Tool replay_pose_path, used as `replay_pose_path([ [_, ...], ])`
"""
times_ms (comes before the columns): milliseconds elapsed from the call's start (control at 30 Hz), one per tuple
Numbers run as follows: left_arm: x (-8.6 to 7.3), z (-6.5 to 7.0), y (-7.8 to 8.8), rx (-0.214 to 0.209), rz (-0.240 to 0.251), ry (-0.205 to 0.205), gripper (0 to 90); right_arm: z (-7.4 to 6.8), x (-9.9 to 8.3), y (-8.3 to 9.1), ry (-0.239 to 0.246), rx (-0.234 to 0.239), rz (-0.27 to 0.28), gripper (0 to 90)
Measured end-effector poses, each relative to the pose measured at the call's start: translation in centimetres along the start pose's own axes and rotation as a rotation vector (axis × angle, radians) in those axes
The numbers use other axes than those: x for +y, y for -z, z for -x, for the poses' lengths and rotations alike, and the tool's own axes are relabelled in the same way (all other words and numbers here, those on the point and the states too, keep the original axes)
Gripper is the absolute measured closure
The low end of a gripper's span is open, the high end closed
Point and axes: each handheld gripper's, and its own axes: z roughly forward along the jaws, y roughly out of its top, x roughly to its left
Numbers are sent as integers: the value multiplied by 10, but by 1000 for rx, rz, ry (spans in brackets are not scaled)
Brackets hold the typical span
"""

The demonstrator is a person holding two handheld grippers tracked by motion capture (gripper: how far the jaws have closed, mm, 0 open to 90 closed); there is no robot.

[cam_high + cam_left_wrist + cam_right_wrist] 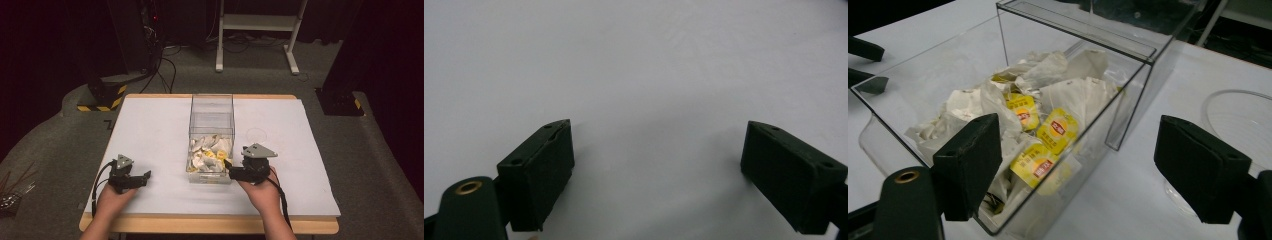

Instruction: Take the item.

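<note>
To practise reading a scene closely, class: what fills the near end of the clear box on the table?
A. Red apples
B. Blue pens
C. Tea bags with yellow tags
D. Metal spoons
C: the clear box holds a heap of white tea bags with yellow tags, seen just ahead of the open right gripper.
</note>
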Motion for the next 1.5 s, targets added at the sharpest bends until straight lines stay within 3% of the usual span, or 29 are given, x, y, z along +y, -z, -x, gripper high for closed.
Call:
replay_pose_path([
  [233,0,0,0,0,-2,-1,139,-8,9,-11,35,30,-13,200],
  [933,0,0,0,0,-1,-2,139,-19,28,-46,79,112,-93,288],
  [1200,0,0,0,0,-1,-1,139,-20,33,-54,94,118,-134,315],
  [1500,0,0,0,-1,-2,1,139,-24,37,-58,100,164,-174,372],
])
